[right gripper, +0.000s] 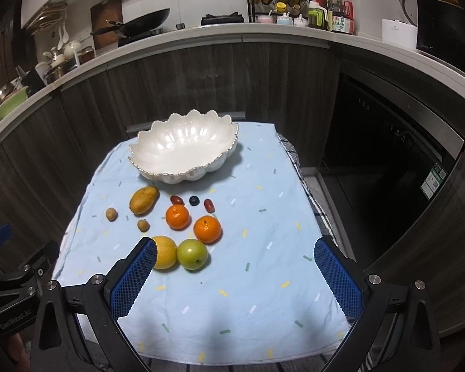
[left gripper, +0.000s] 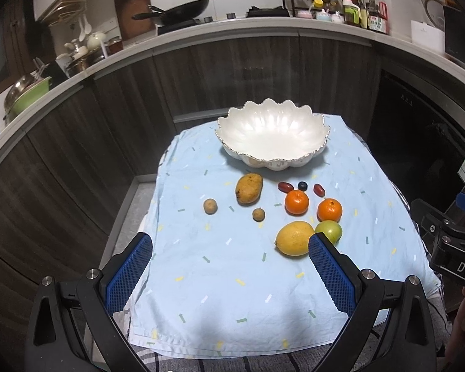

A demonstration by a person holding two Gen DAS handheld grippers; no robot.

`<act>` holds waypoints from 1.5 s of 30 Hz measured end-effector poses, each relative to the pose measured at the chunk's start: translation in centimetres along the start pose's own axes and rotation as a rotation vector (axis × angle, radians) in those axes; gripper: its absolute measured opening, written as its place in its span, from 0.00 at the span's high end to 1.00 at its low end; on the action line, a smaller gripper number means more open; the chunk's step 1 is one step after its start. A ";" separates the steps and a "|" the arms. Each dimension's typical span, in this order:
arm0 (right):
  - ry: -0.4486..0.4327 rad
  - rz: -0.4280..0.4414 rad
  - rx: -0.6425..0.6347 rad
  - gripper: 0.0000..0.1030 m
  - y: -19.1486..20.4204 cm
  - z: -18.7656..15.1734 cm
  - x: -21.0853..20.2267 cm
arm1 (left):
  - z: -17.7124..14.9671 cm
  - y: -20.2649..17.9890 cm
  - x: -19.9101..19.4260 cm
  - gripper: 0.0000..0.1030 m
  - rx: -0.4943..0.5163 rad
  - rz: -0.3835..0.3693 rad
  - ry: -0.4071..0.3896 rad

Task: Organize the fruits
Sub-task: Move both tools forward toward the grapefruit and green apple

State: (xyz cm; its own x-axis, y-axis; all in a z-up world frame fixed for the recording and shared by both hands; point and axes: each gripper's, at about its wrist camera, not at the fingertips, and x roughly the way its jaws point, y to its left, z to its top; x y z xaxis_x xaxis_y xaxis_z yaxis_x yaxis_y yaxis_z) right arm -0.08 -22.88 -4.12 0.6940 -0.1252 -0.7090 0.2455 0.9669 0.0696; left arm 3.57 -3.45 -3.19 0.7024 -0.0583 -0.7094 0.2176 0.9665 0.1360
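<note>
Left wrist view showed the left gripper (left gripper: 231, 252) spread wide and empty above the blue cloth (left gripper: 232, 294), the lemon (left gripper: 294, 238) just beside its right finger and the white bowl (left gripper: 271, 136) empty beyond the scattered fruit.

Right wrist view showed the right gripper (right gripper: 235, 259) likewise spread, the green apple (right gripper: 192, 254) between its fingers. No fruit was moved yet; I judged the next move a descent onto the apple.

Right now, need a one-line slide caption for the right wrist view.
Open right tongs hover over a blue cloth where loose fruit lies before an empty scalloped white bowl.
</note>
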 end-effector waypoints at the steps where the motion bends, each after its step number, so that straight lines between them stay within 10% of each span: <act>1: 0.006 0.000 -0.001 0.00 -0.1 0.1 0.3 | 0.0 -0.2 0.4 0.00 0.007 -0.004 0.008; 45: 0.289 0.054 -0.071 0.07 1.0 -2.5 13.0 | -1.9 -7.3 17.2 0.14 0.395 -0.371 0.295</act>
State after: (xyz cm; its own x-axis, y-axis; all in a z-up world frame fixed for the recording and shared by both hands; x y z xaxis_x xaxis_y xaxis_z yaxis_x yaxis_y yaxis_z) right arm 7.49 -22.94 -14.97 0.4810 -0.0151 -0.8766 0.1585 0.9849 0.0701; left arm 12.75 -11.00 -17.67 0.3272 -0.2472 -0.9120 0.6858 0.7261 0.0492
